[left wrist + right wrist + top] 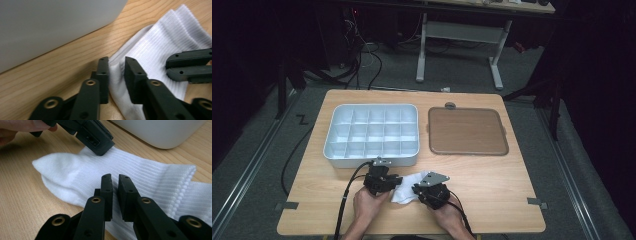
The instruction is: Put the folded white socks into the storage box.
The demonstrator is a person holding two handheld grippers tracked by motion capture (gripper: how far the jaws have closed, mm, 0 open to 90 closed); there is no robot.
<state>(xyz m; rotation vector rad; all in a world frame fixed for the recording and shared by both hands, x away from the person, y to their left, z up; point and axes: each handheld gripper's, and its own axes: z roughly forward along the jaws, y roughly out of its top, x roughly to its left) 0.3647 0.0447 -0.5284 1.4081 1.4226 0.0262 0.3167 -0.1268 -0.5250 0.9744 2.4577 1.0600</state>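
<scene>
The pale wooden worktop (492,180) is carrying a white plastic compartment box (372,134) just beyond both claws and a flat brown tray (467,131) beyond the right one, while a soft white ribbed sock (140,177) is lying limp between the two claws. The left claw (117,66) is pinching a fold of the sock's edge, and the right claw (114,182) is pressing nearly closed onto the ribbed knit. Judging by this, both should be lifting together, evenly, so the stretchy fabric is not slipping free.
</scene>
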